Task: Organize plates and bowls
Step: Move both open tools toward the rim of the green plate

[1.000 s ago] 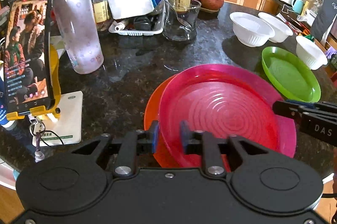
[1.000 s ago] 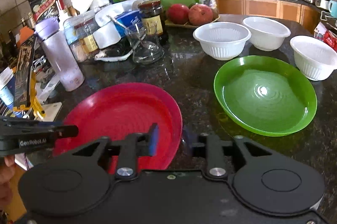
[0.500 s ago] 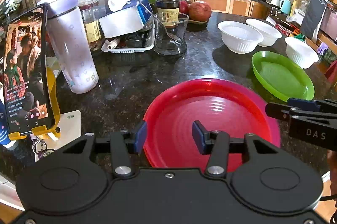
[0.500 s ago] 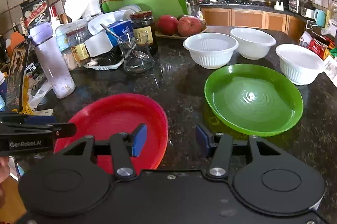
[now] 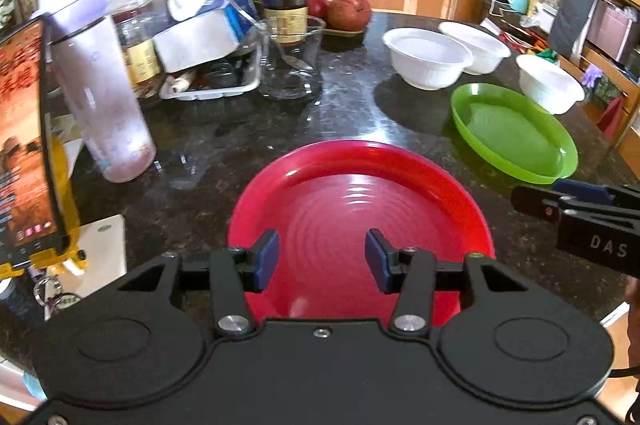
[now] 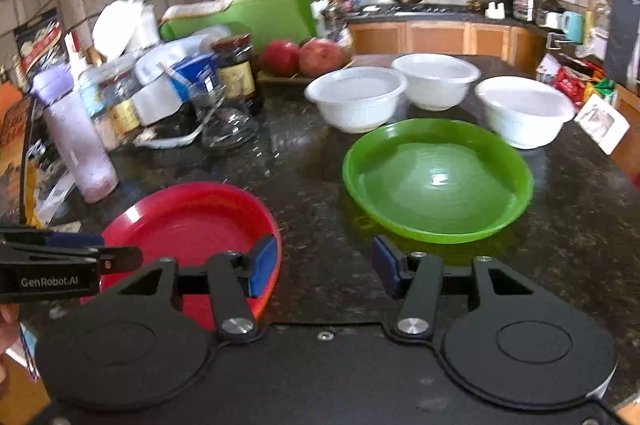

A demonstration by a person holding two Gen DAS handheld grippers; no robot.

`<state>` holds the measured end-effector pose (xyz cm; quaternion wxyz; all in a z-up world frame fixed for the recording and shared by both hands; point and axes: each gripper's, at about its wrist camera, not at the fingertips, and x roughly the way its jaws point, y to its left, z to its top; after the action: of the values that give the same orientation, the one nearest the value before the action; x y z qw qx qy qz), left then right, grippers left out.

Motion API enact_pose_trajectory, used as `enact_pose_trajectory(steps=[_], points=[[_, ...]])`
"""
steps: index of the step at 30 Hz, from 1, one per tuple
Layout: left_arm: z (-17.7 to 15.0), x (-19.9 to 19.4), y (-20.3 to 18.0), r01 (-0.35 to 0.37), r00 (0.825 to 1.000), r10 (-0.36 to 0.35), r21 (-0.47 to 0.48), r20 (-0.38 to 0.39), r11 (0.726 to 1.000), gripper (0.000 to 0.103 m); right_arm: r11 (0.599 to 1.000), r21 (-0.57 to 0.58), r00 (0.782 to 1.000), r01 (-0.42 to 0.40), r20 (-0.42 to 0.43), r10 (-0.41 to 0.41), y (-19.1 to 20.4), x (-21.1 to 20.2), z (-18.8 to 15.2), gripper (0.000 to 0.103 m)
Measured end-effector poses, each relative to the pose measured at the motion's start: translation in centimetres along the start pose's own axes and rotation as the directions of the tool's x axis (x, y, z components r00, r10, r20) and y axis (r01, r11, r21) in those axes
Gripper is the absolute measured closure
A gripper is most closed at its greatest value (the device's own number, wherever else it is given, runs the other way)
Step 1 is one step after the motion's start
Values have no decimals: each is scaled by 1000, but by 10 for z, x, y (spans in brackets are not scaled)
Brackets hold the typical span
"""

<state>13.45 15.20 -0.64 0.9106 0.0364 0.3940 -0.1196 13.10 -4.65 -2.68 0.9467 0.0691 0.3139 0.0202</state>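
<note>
A red plate (image 5: 360, 209) lies on the dark counter near the front edge; it also shows in the right wrist view (image 6: 192, 225). My left gripper (image 5: 322, 259) is open and empty above its near rim. My right gripper (image 6: 324, 271) is open and empty, over bare counter between the red plate and a green plate (image 6: 438, 181). The green plate also shows at the right in the left wrist view (image 5: 514, 131). Three white bowls (image 6: 356, 97) (image 6: 436, 79) (image 6: 524, 109) stand behind the green plate.
A purple bottle (image 5: 100, 89), a phone on a yellow stand (image 5: 24, 141), a glass cup with a spoon (image 5: 294, 59), jars, a cluttered tray (image 5: 212, 81) and red fruit (image 5: 348, 10) crowd the counter's left and back.
Both grippers have opened, let go of the red plate and pulled back. The plate now lies flat, covering the orange plate seen under it earlier. The right gripper has shifted toward the green plate.
</note>
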Motion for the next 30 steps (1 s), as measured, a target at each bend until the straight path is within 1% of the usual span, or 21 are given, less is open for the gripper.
enact_pose_trajectory(steps=[2, 5, 7, 11, 15, 17, 20, 23, 30], points=[[2, 1, -6, 13, 1000, -13, 9, 2, 1000, 44, 999, 28, 999, 24, 38, -25, -11, -7, 0, 46], [6, 3, -16, 27, 1000, -27, 23, 5, 999, 43, 996, 71, 994, 54, 88, -60, -29, -17, 3, 44], [10, 4, -24, 35, 999, -35, 27, 7, 999, 43, 994, 92, 991, 66, 107, -76, -44, -22, 6, 44], [19, 9, -43, 49, 999, -49, 21, 4, 999, 43, 990, 114, 989, 85, 114, -98, -75, -25, 13, 44], [31, 16, -67, 56, 998, -56, 14, -7, 998, 42, 991, 98, 989, 96, 102, -106, -106, -23, 22, 44], [38, 21, -81, 47, 999, -46, 15, -6, 999, 42, 992, 88, 991, 94, 91, -102, -122, -19, 29, 44], [48, 32, -103, 28, 999, -28, 18, -16, 999, 42, 993, 91, 995, 69, 64, -75, -147, -12, 39, 44], [60, 44, -122, 33, 999, -33, 18, -35, 999, 42, 995, 96, 998, 36, 40, -40, -168, -2, 49, 44], [80, 73, -150, 9, 997, -10, -16, -72, 1000, 42, 997, 73, 1000, -20, 16, 18, -192, 25, 67, 44]])
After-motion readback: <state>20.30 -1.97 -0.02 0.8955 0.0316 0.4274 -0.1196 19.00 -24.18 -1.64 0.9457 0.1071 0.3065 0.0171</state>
